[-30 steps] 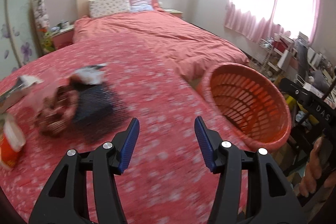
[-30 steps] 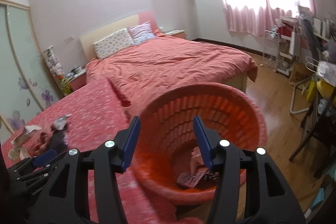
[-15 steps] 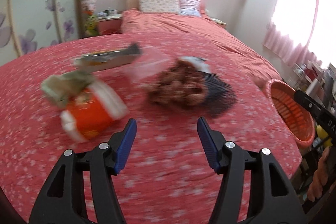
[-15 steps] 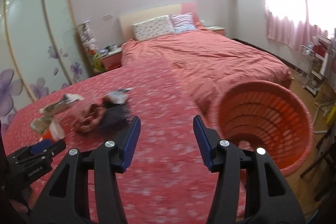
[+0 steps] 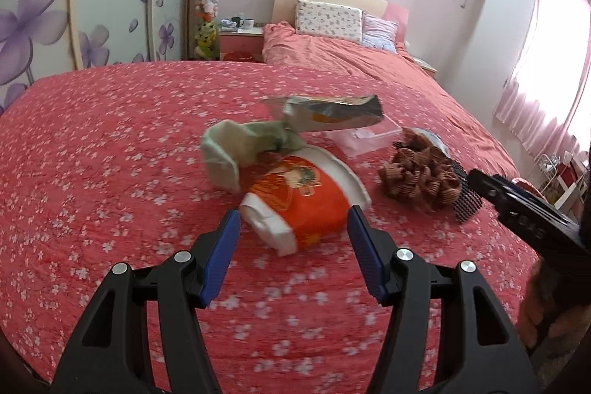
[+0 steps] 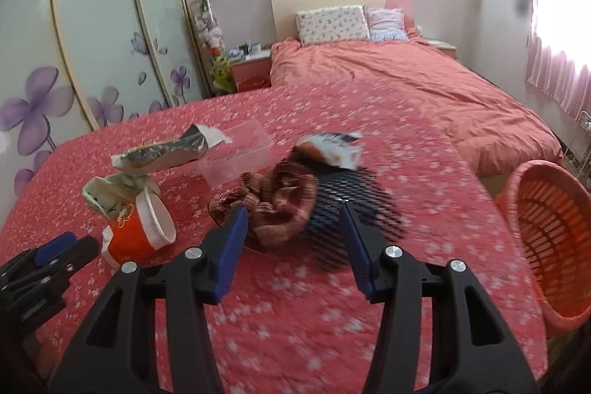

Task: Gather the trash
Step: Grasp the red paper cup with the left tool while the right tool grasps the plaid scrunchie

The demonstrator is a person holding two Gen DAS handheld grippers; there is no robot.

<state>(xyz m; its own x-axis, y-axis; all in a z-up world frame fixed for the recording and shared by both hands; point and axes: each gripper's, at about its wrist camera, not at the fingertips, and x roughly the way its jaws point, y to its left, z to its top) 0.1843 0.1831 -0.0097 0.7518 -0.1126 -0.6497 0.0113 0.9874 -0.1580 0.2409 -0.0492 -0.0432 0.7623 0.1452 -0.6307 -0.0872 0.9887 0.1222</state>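
Observation:
A pile of trash lies on the red flowered bedspread (image 5: 110, 172). An orange noodle cup (image 5: 299, 205) lies on its side with its green-white lid (image 5: 236, 150) peeled back. Behind it are a silver wrapper (image 5: 332, 111) and a clear plastic box (image 5: 365, 135). My left gripper (image 5: 292, 215) stands open just short of the cup, pads apart from it. My right gripper (image 6: 292, 213) is open in front of a brown ruffled wrapper (image 6: 273, 205) and black mesh (image 6: 351, 202). A white-orange packet (image 6: 328, 144) lies behind them. Neither gripper holds anything.
An orange slatted basket (image 6: 550, 235) stands off the bed's right edge. A second bed with pillows (image 6: 332, 23) lies beyond, a nightstand (image 6: 251, 69) beside it. Flower-painted wardrobe doors (image 6: 92, 43) line the left. Pink curtains (image 5: 546, 80) hang at right.
Both views have swung left, away from the basket and onto the trash pile. The left gripper has come close to the orange cup, the right one close to the brown wrapper and mesh.

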